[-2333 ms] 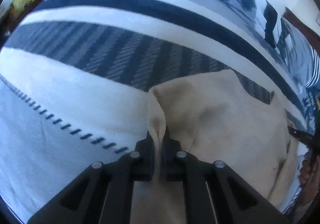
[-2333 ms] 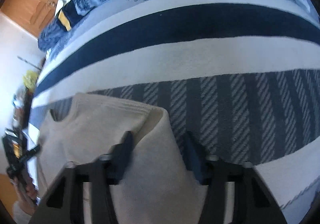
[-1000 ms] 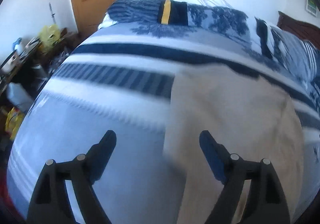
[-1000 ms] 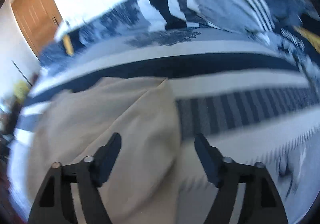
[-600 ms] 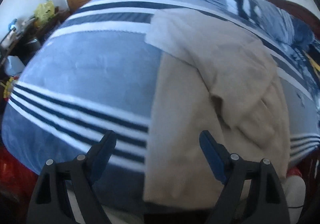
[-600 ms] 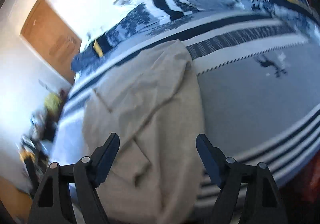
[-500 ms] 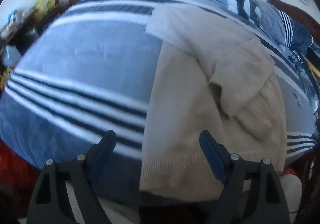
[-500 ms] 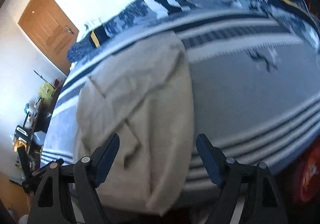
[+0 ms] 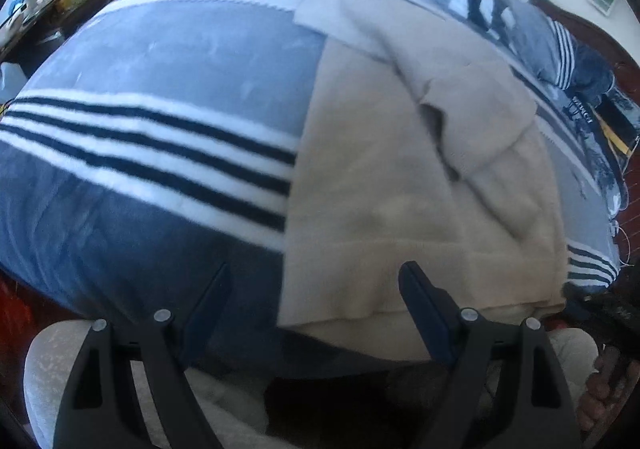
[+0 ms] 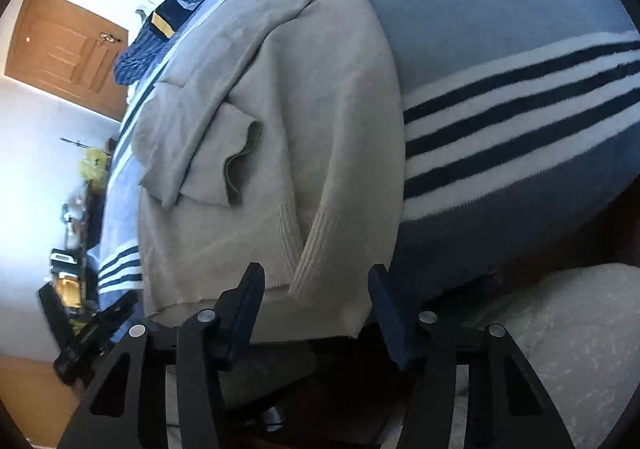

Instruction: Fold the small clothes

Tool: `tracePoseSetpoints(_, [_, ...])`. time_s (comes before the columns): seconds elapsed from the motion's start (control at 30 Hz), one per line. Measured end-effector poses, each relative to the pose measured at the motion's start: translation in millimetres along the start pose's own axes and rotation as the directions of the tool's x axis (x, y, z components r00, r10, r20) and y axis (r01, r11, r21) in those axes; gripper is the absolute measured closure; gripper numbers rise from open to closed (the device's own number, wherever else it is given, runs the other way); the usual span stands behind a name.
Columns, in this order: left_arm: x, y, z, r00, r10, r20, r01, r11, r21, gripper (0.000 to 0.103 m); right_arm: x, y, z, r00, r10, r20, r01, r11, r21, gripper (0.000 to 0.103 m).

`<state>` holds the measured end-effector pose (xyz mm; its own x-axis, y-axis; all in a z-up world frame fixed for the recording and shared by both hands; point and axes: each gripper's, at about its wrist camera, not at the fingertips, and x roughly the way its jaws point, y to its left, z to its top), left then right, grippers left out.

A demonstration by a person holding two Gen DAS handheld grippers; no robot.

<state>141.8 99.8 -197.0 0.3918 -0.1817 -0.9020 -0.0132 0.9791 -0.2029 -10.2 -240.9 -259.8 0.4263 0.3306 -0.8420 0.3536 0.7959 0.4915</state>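
Note:
A beige knit sweater [image 9: 400,177] lies flat on the striped blue bed blanket [image 9: 160,89], its sleeves folded in over the body and its ribbed hem at the near bed edge. It also shows in the right wrist view [image 10: 288,137]. My left gripper [image 9: 314,289] is open and empty, just in front of the hem's left corner. My right gripper [image 10: 314,289] is open and empty, with the hem's right corner between its fingers but not touched.
Pillows and folded bedding [image 9: 552,49] lie at the far end of the bed. A wooden door [image 10: 60,53] and a cluttered side table [image 9: 52,5] stand left of the bed. The person's light trousers [image 10: 560,329] show below the bed edge.
Both grippers let go of the sweater's far part, opened, and drew back to the near bed edge. The sweater now lies with its sleeves folded in.

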Motion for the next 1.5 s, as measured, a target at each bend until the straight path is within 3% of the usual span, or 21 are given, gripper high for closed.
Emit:
tracePoseSetpoints(0.07, [12.1,-3.9,6.8,0.999,0.012,-0.038,-0.012,1.0,-0.002,0.019,7.7,0.1,0.9,1.0,-0.02,-0.013,0.02,1.0,-0.007,0.051])
tracePoseSetpoints(0.1, [21.5,-4.0,9.1,0.998,0.025,-0.066,-0.026,1.0,-0.012,0.021,12.6,-1.4,1.6,0.999,-0.018,-0.028,0.017,1.0,-0.007,0.072])
tracePoseSetpoints(0.13, [31.4,-1.3,9.8,0.996,0.033,-0.087,-0.036,0.999,-0.032,0.026,19.5,-3.8,1.0,0.999,-0.013,-0.048,0.013,1.0,-0.003,0.082])
tracePoseSetpoints(0.17, [35.3,1.9,9.6,0.995,0.032,-0.095,-0.037,0.998,-0.044,0.047,22.1,-5.9,0.1,0.998,-0.008,-0.057,0.008,1.0,0.005,0.092])
tracePoseSetpoints(0.2, [38.9,6.2,7.2,0.995,0.043,-0.092,-0.049,0.997,-0.054,0.074,20.5,-8.5,-1.9,0.999,0.0,-0.049,0.0,1.0,0.006,0.093])
tracePoseSetpoints(0.27, [35.7,15.6,2.4,0.997,0.035,-0.064,-0.04,0.995,-0.088,0.096,10.6,-14.0,-5.7,1.0,-0.006,-0.016,0.006,1.0,0.009,0.098])
tracePoseSetpoints(0.3, [33.1,21.7,0.7,0.998,-0.021,-0.06,0.014,0.993,-0.121,0.099,6.5,-16.5,-6.9,1.0,-0.001,-0.009,0.001,1.0,0.013,0.098])
tracePoseSetpoints(0.43, [13.6,32.8,0.9,0.997,-0.074,-0.022,0.069,0.985,-0.157,0.1,-12.9,-26.2,-11.0,0.998,-0.057,0.031,0.057,0.998,-0.007,0.099])
tracePoseSetpoints(0.53, [-19.1,41.0,0.9,0.992,-0.111,0.057,0.119,0.98,-0.162,0.1,-34.1,-35.3,-11.6,0.997,-0.032,0.063,0.031,0.999,0.02,0.099])
tracePoseSetpoints(0.6, [-27.7,49.6,0.5,0.995,-0.065,0.069,0.076,0.982,-0.172,0.1,-43.7,-38.7,-10.8,0.993,-0.09,0.081,0.09,0.996,-0.001,0.099])
tracePoseSetpoints(0.7, [-9.6,65.8,2.4,0.996,0.091,-0.011,-0.091,0.965,-0.245,0.103,-33.1,-53.1,-8.4,0.99,-0.136,0.036,0.136,0.991,0.012,0.098])
tracePoseSetpoints(0.77, [0.0,72.5,-1.9,0.997,0.032,-0.069,-0.05,0.958,-0.283,0.102,-20.5,-62.5,-8.7,0.986,-0.165,0.002,0.165,0.986,0.033,0.097])
tracePoseSetpoints(0.83, [-15.2,66.6,-3.4,1.0,0.0,-0.005,-0.001,0.963,-0.269,0.102,-23.9,-65.7,-9.0,0.985,-0.173,-0.015,0.173,0.983,0.065,0.094])
tracePoseSetpoints(0.87, [-26.2,57.0,-3.3,0.999,-0.005,0.036,0.013,0.973,-0.229,0.093,-32.8,-62.7,-9.7,0.988,-0.155,0.02,0.154,0.987,0.053,0.089])
tracePoseSetpoints(0.9, [-32.1,48.1,-3.7,0.999,-0.007,0.044,0.015,0.981,-0.195,0.077,-45.9,-56.8,-10.9,0.987,-0.141,0.074,0.139,0.99,0.03,0.068])
tracePoseSetpoints(0.97, [-40.0,25.5,-2.3,0.998,-0.039,0.053,0.047,0.989,-0.143,0.054,-60.3,-47.1,-11.6,0.985,-0.121,0.126,0.121,0.993,0.004,0.041])
tracePoseSetpoints(1.03, [-41.9,-1.0,-3.8,0.996,-0.081,0.045,0.086,0.99,-0.111,0.048,-65.4,-35.8,-10.9,0.992,-0.013,0.127,0.017,0.999,-0.028,0.041])
tracePoseSetpoints(1.1, [-28.6,-21.3,-6.6,0.992,-0.125,-0.029,0.121,0.986,-0.115,0.038,-56.1,-22.4,-11.1,0.995,0.054,0.079,-0.052,0.998,-0.026,0.041])
tracePoseSetpoints(1.2, [0.3,-35.3,-13.3,0.971,-0.195,-0.14,0.167,0.968,-0.187,0.038,-26.0,-13.6,-14.1,0.99,0.139,-0.018,-0.138,0.99,0.033,0.041])
tracePoseSetpoints(1.33, [19.8,-17.7,-19.3,0.961,-0.231,-0.153,0.181,0.942,-0.283,0.038,12.9,-15.6,-18.3,0.99,0.093,-0.11,-0.085,0.993,0.083,0.042])
tracePoseSetpoints(1.5, [23.2,23.3,-23.7,0.961,-0.264,-0.088,0.203,0.882,-0.425,0.038,8.1,-42.2,-8.7,0.989,0.134,-0.055,-0.122,0.976,0.181,0.043])
